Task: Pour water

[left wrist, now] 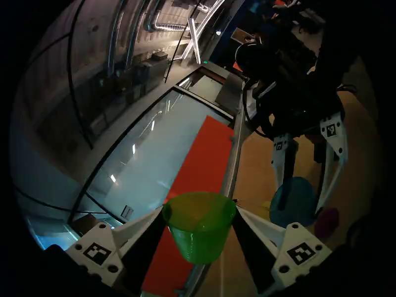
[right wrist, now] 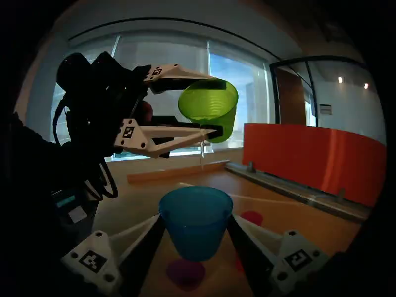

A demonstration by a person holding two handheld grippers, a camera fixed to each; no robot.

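Observation:
My left gripper [left wrist: 199,217] is shut on a green translucent cup [left wrist: 199,232], one finger pressing each side. In the right gripper view the green cup [right wrist: 210,110] hangs tilted in the left gripper [right wrist: 214,105], high above the table with its mouth turned towards the camera. A thin thread of water [right wrist: 202,147] drops from its lower rim. My right gripper [right wrist: 196,220] is shut on an upright blue cup [right wrist: 196,228], below and nearer than the green one. The left gripper view shows the blue cup [left wrist: 293,200] in the right gripper [left wrist: 300,205] at the right.
A wooden table [right wrist: 297,218] carries a purple coaster [right wrist: 185,271] under the blue cup and a red coaster [right wrist: 252,217] behind it. An orange panel [right wrist: 317,158] and a metal rail [right wrist: 297,194] border the table's right side. Large windows [right wrist: 163,64] lie beyond.

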